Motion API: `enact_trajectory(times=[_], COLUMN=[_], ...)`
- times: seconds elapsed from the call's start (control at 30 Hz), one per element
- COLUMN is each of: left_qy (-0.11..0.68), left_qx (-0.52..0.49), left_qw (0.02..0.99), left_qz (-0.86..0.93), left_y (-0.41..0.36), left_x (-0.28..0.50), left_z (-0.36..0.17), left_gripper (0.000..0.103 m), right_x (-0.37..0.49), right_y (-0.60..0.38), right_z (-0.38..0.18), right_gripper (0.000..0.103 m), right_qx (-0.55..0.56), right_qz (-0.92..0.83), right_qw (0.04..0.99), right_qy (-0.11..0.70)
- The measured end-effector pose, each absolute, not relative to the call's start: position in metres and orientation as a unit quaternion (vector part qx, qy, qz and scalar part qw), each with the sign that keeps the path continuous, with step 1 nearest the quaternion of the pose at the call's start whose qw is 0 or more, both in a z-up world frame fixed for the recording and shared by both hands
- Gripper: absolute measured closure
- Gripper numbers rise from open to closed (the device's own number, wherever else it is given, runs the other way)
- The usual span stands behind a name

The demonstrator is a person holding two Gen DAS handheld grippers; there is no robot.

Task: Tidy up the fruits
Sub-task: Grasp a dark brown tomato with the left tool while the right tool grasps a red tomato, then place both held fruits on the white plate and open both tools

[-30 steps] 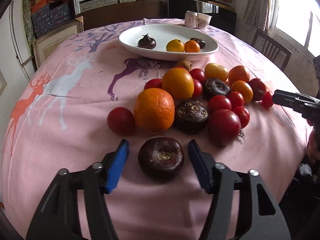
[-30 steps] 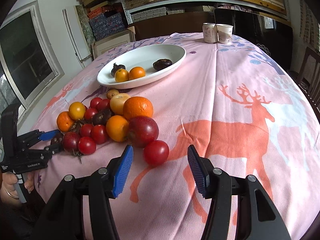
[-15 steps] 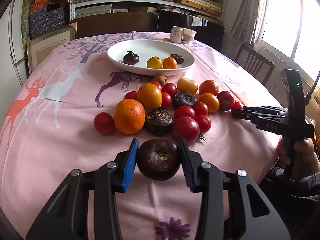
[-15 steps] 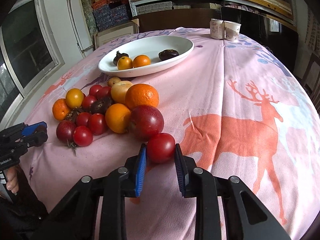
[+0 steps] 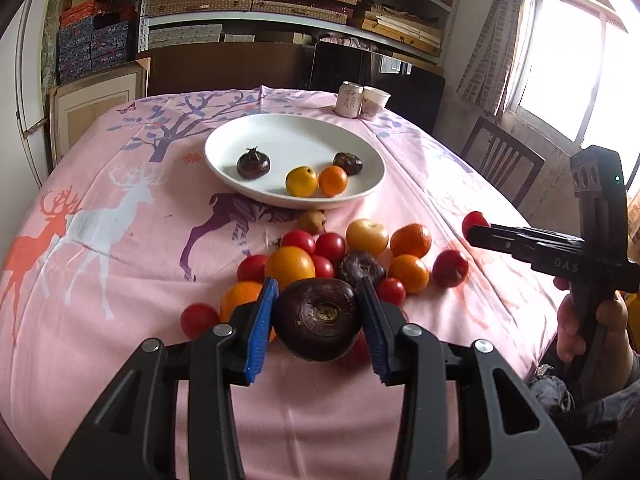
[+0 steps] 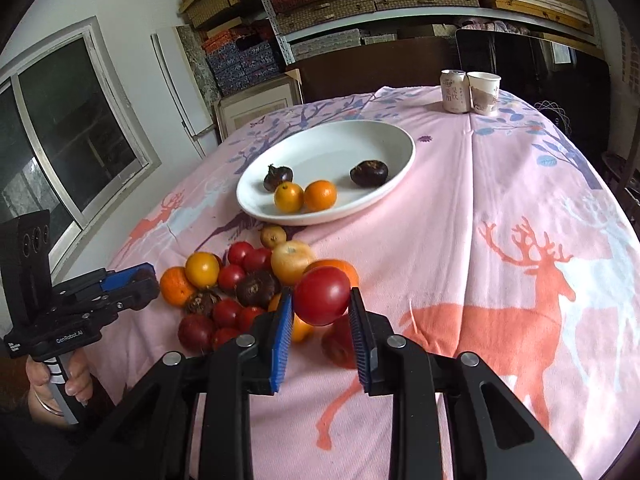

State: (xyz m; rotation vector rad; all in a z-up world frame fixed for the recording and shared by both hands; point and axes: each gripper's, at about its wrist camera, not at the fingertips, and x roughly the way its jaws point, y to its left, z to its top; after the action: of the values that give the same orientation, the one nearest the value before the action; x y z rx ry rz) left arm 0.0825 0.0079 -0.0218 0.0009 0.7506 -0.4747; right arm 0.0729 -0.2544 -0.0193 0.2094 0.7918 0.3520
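Note:
My left gripper (image 5: 318,316) is shut on a dark purple round fruit (image 5: 318,318) and holds it above the pile of fruit (image 5: 340,256) on the pink tablecloth. My right gripper (image 6: 321,312) is shut on a red tomato (image 6: 322,295), also lifted above the pile (image 6: 240,284). The white plate (image 5: 280,136) stands beyond the pile and holds two dark fruits, a yellow one and an orange one; it also shows in the right wrist view (image 6: 360,140). The right gripper appears at the right of the left wrist view (image 5: 476,226), with the tomato at its tip.
A can (image 6: 454,91) and a paper cup (image 6: 484,92) stand at the table's far edge. A wooden chair (image 5: 500,160) stands at the right of the table. Shelves with boxes fill the wall behind. A window is on the left in the right wrist view.
Both grippers have closed on their fruit and lifted: the left on the dark purple fruit, the right on the red tomato. Both now sit higher above the table.

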Motion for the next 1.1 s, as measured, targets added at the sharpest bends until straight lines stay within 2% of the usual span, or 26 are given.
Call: enact_trajectory(times=[0.27, 0.7, 0.77, 0.83, 0.87, 1.1], left_qy=[0.361, 0.440, 0.451, 0.443, 0.435, 0.396], left_qx=[0.009, -0.021, -0.037, -0.060, -0.063, -0.012], left_qw=[0.908, 0.882, 0.876, 0.878, 0.881, 0.898], left_qz=[-0.212, -0.167, -0.165, -0.171, -0.172, -0.194], left_y=[-0.015, -0.029, -0.024, -0.015, -0.012, 0.015], left_x=[0.162, 0.273, 0.275, 0.265, 0.258, 0.170], left_z=[-0.001, -0.034, -0.038, -0.034, -0.029, -0.012], left_gripper=[0.063, 0.063, 0.055, 0.038, 0.036, 0.032], right_x=[0.132, 0.220, 0.220, 0.210, 0.204, 0.134], right_y=[-0.250, -0.234, -0.237, -0.240, -0.240, -0.256], right_z=[0.008, -0.021, -0.022, -0.016, -0.013, -0.013], right_gripper=[0.075, 0.073, 0.056, 0.055, 0.055, 0.054], right_qx=[0.114, 0.120, 0.130, 0.136, 0.129, 0.090], right_qz=[0.171, 0.154, 0.151, 0.153, 0.152, 0.140], right_qw=[0.908, 0.890, 0.889, 0.894, 0.897, 0.908], right_qy=[0.366, 0.412, 0.412, 0.398, 0.394, 0.383])
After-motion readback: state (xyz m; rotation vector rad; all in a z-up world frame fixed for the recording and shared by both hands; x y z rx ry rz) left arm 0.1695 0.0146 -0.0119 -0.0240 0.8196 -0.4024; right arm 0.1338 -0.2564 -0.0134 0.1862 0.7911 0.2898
